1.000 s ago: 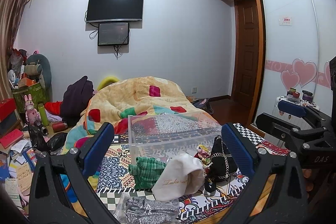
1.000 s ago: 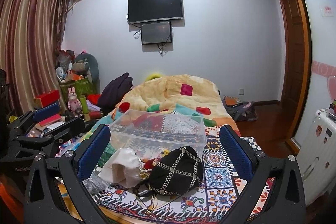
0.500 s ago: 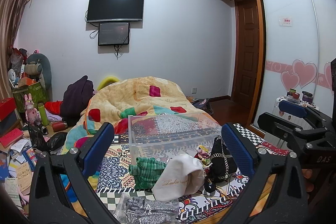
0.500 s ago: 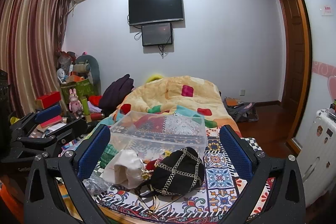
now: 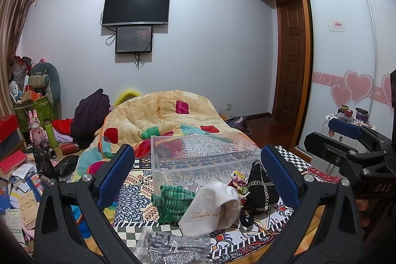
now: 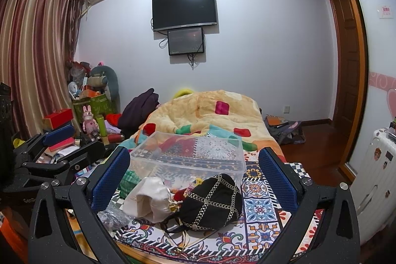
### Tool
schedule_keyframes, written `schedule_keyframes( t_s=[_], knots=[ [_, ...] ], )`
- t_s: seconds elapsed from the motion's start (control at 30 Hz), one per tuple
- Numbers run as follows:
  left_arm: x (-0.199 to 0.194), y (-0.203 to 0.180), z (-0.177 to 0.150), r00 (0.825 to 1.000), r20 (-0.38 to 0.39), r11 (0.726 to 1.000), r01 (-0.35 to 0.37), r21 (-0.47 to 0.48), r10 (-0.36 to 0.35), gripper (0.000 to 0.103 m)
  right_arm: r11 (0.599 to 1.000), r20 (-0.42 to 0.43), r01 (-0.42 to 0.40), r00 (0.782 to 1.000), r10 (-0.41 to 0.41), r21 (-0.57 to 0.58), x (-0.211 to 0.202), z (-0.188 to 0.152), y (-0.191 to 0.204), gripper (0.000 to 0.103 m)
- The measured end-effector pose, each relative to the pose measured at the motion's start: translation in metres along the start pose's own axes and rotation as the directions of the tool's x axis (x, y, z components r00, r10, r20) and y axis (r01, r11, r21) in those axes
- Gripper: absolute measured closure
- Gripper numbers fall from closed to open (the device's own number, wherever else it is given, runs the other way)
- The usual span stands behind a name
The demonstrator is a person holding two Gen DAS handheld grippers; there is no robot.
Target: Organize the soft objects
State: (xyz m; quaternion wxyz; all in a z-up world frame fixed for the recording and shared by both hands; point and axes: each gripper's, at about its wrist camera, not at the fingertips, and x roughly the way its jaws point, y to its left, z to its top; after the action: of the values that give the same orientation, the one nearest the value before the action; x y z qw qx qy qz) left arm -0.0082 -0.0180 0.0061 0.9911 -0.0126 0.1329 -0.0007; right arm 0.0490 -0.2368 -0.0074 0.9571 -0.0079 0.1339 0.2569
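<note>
While both grippers hovered unladen, left gripper (image 5: 198,172) fingers stood wide, lower centre | right gripper (image 6: 194,175) fingers likewise wide | clear bin (image 6: 190,155) mid-frame, open-topped | white pouch (image 6: 151,197), black chained bag (image 6: 212,202), green knit (image 5: 173,199) crowded before its near wall | patterned cloth (image 6: 259,212) bare at lower right, near the bed edge.

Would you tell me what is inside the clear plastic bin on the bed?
The clear bin looks empty; only the patterned bedspread shows through its walls. The white pouch hides its near lower corner.
</note>
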Motion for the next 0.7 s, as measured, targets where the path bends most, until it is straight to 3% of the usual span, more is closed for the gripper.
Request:
schedule_keyframes(
  t_s=[0.47,0.7],
  knots=[
    [0.002,-0.003,-0.002,1.000,-0.008,1.000,0.005,-0.002,-0.005,0.000,1.000,-0.003,-0.007,1.000,0.007,0.006,0.000,-0.001,0.000,0.000],
    [0.018,0.003,-0.012,0.998,-0.065,1.000,0.022,-0.005,-0.022,0.000,0.999,-0.064,-0.002,0.998,0.004,0.038,0.014,-0.007,-0.009,0.000]
  ],
)
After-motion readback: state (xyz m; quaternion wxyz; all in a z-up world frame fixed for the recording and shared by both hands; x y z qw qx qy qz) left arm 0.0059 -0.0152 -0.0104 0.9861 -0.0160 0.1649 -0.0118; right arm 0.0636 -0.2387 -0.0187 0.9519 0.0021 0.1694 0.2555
